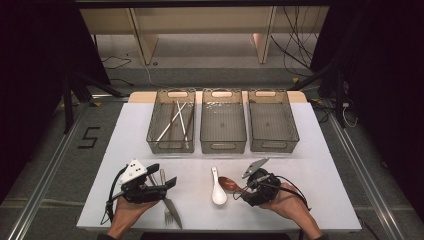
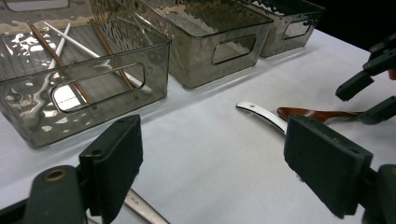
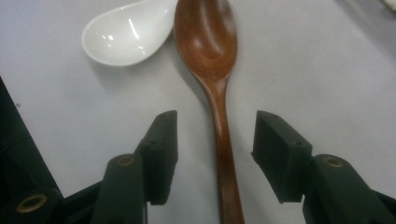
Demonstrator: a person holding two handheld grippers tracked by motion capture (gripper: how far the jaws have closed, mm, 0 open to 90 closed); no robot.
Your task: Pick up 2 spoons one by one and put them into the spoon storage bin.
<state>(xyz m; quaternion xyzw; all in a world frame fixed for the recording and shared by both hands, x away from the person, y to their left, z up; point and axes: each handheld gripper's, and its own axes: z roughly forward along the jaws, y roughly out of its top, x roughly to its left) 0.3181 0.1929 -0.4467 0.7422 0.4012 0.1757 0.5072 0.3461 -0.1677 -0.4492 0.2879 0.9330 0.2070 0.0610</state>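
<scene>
A brown wooden spoon lies on the white table, bowl away from me, beside a white ceramic spoon. My right gripper is open, and the wooden spoon's handle runs between its jaws without either pad touching it. From above, the wooden spoon and the white spoon lie at the front centre, with the right gripper just right of them. My left gripper stands open at the front left, nothing between its jaws, above a metal fork.
Three clear bins stand in a row at the back: the left bin holds chopsticks, while the middle bin and the right bin hold nothing I can see. A metal utensil lies under the left gripper. The table's front edge is near both hands.
</scene>
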